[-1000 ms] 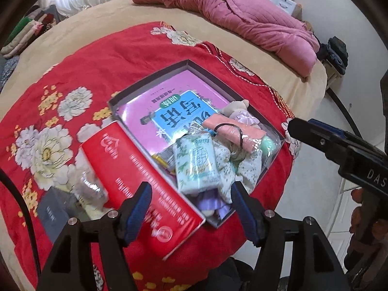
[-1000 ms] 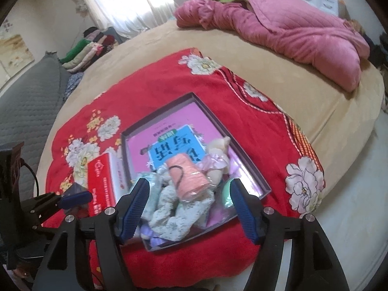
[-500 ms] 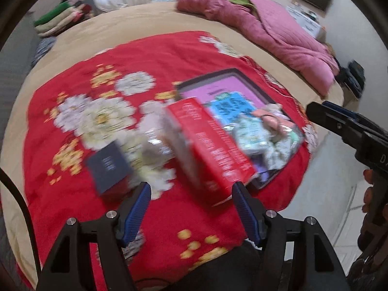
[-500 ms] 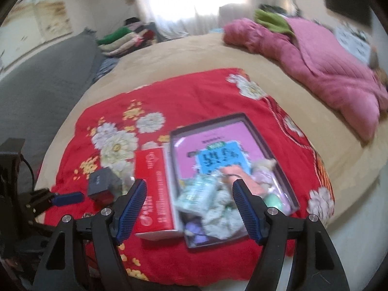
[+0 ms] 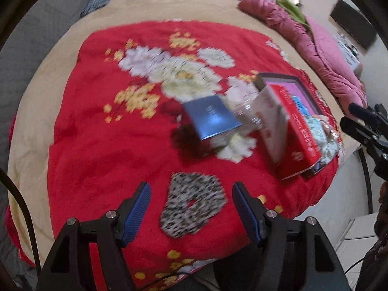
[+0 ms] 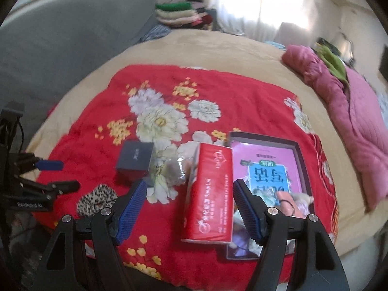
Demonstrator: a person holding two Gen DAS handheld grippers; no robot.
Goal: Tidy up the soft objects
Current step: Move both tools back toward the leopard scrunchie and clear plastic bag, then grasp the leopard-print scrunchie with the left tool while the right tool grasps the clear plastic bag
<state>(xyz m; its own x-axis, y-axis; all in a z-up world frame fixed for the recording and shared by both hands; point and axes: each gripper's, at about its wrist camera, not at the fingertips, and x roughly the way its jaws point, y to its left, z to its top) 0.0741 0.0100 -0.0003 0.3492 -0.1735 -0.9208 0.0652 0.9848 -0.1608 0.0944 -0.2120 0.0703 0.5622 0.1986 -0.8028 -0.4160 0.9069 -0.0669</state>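
Observation:
A leopard-print scrunchie (image 5: 192, 205) lies on the red flowered blanket (image 5: 109, 145), near its front edge. My left gripper (image 5: 191, 189) hangs open over it, one finger on each side, pads clear of it. The picture is blurred. In the right wrist view the same scrunchie (image 6: 97, 200) lies at the lower left, beside my left gripper (image 6: 55, 174). My right gripper (image 6: 188, 189) is open and empty above a red tissue box (image 6: 208, 194). A dark tray (image 6: 300, 160) to the right holds a book and several soft items (image 6: 286, 201).
A dark blue box (image 5: 211, 118) and a crumpled clear bag (image 6: 172, 169) lie mid-blanket, left of the red tissue box (image 5: 291, 133). A pink quilt (image 6: 351, 121) is heaped at the far right. Folded clothes (image 6: 179, 13) are stacked at the back. The bed edge runs close below.
Both grippers have swung left, away from the tray. The scrunchie, unseen before, now sits between the left fingers. The right view now centres on the red tissue box.

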